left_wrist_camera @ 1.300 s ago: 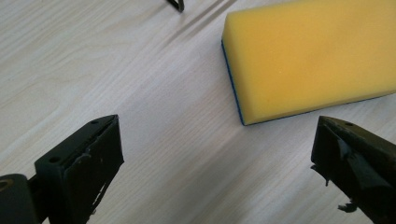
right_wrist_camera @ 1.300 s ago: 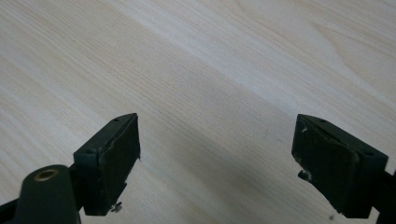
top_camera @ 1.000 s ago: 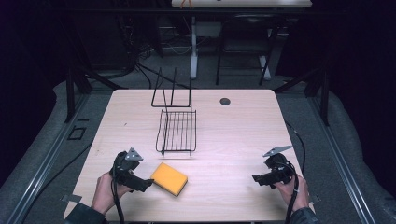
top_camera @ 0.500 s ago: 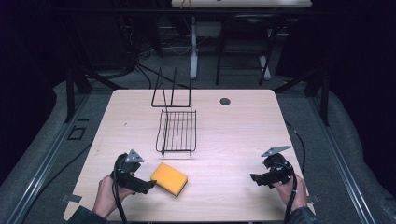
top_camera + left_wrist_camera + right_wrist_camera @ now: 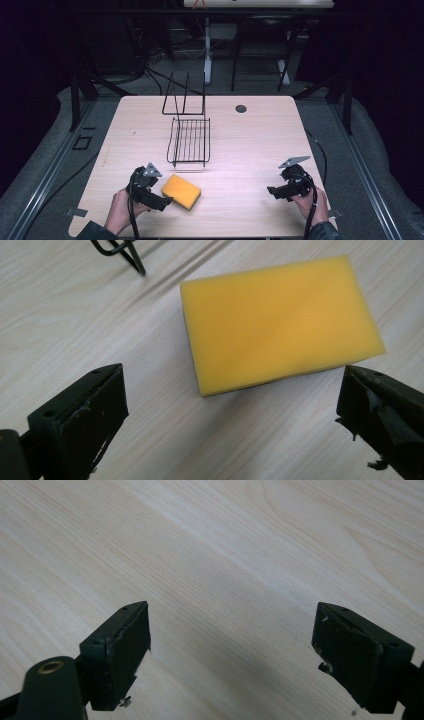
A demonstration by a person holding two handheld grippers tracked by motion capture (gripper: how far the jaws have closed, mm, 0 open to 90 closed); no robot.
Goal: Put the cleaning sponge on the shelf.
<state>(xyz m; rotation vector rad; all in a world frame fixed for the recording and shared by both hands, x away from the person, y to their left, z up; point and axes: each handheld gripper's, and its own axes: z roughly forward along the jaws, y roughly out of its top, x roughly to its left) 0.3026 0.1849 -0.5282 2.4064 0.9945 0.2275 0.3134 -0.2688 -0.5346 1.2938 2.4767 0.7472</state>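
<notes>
Your left gripper [image 5: 165,202] sits low at the near left with jaws spread wide, the yellow sponge [image 5: 181,191] lying flat just ahead of them, untouched. Beyond it a black wire rack [image 5: 189,141] stands mid-table. Your right gripper [image 5: 272,191], jaws also spread, hovers over bare pale wood table [image 5: 260,140]; dark room behind.
</notes>
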